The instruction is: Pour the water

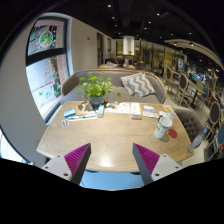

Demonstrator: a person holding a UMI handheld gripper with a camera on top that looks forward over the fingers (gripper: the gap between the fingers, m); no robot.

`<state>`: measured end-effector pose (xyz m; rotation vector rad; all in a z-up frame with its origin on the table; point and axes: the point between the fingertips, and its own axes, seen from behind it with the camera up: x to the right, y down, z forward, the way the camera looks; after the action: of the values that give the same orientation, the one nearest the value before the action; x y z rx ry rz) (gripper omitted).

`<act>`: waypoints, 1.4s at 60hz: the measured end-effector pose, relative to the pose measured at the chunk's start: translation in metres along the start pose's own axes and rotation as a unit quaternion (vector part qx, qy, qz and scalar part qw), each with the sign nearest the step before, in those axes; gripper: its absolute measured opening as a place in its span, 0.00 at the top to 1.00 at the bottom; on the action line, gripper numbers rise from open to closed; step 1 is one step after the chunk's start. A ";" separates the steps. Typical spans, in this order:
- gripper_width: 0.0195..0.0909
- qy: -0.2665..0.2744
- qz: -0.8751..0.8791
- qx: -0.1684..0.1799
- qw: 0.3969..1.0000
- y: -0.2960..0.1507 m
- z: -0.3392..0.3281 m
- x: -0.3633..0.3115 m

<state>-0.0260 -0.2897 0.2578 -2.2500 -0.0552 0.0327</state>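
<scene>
The fingers (110,158) are spread wide and empty, and the upright cup (162,127) stands on the counter (100,135) well beyond them, off to their right.

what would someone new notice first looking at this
The potted plant stands out first, green and upright at the far side of the wooden table, with a grey sofa behind it. Next come the pale cups grouped near the table's right end, beyond the gripper, whose two fingers are open and hold nothing. Books or papers lie flat beside the plant.
</scene>
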 end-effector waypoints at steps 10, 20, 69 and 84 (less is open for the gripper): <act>0.07 0.006 0.015 -0.004 1.000 0.013 0.003 0.049; 0.07 0.014 0.021 -0.006 1.000 0.029 0.004 0.125; 0.08 0.091 0.052 0.034 0.994 0.141 0.105 0.543; 0.09 0.107 0.060 0.066 0.990 0.120 0.161 0.586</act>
<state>0.5561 -0.2100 0.0609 -2.1096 0.1934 -0.1362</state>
